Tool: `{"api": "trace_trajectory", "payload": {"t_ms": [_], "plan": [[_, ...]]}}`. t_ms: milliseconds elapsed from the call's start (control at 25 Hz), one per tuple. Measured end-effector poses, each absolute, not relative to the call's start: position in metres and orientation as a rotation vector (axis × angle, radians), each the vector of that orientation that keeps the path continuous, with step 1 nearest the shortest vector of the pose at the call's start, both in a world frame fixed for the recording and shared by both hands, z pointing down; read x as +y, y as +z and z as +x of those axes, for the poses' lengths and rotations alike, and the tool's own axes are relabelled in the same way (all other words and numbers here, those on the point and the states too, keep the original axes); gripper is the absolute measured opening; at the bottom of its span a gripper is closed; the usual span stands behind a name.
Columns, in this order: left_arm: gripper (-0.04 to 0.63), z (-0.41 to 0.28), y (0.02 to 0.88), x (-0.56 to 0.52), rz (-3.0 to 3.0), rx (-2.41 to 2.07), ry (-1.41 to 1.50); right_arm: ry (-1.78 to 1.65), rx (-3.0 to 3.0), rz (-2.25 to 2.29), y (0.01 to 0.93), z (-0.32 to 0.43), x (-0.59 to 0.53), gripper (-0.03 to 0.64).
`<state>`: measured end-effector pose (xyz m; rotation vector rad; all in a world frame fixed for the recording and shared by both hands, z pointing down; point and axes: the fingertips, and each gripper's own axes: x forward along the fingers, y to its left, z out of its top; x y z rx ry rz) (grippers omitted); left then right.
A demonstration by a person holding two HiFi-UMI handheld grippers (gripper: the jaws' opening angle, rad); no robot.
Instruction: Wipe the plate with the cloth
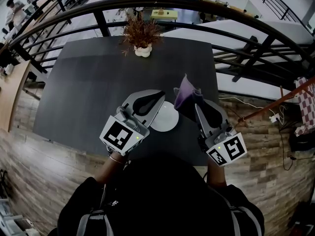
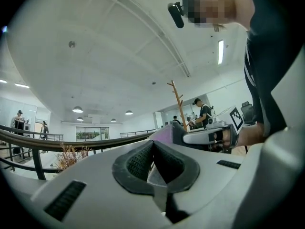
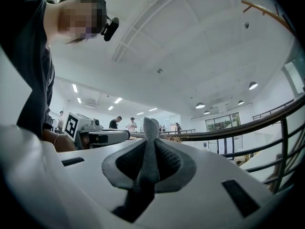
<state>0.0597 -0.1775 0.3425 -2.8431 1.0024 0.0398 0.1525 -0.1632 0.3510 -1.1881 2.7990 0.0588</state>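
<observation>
Open hall behind a black railing (image 1: 197, 5)
Dark table (image 1: 88, 82) with a dried plant (image 1: 141, 31), wood floor (image 1: 39, 171), white ceiling (image 2: 119, 42), round lamps (image 2: 77, 109) lit.

Over a dark table (image 1: 88, 82), left tongs (image 1: 158, 98) grip a white plate (image 1: 168, 120); right tongs (image 1: 196, 104) hold up a purple cloth (image 1: 185, 93).

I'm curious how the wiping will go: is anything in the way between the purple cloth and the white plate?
Nothing visible. The purple cloth, pinched in the right tongs, is close beside the white plate gripped by the left tongs, with nothing in between.
</observation>
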Motion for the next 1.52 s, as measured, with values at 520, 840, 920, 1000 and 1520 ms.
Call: {"api": "trace_trajectory", "payload": {"t_ms": [520,840,920,1000,1520], "plan": [[0.008,0.0625,0.3446,-0.1788,-2.869,0.975,0.038,0.063,2.809,-1.181,0.3489,0.15,-0.1639,0.04],[0.008,0.0664,0.347,-0.1798,-2.879,0.967,0.026,0.052,2.809,-1.182,0.351,0.1521,-0.1667,0.04],[0.008,0.0667,0.3474,-0.18,-2.88,0.965,0.023,0.049,2.808,-1.184,0.3516,0.152,-0.1675,0.04],[0.008,0.0671,0.3476,-0.1796,-2.88,0.966,0.021,0.047,2.807,-1.182,0.3518,0.1523,-0.1674,0.04],[0.008,0.0666,0.3515,-0.1809,-2.89,0.97,-0.004,0.031,2.806,-1.175,0.3539,0.1506,-0.1702,0.04]]}}
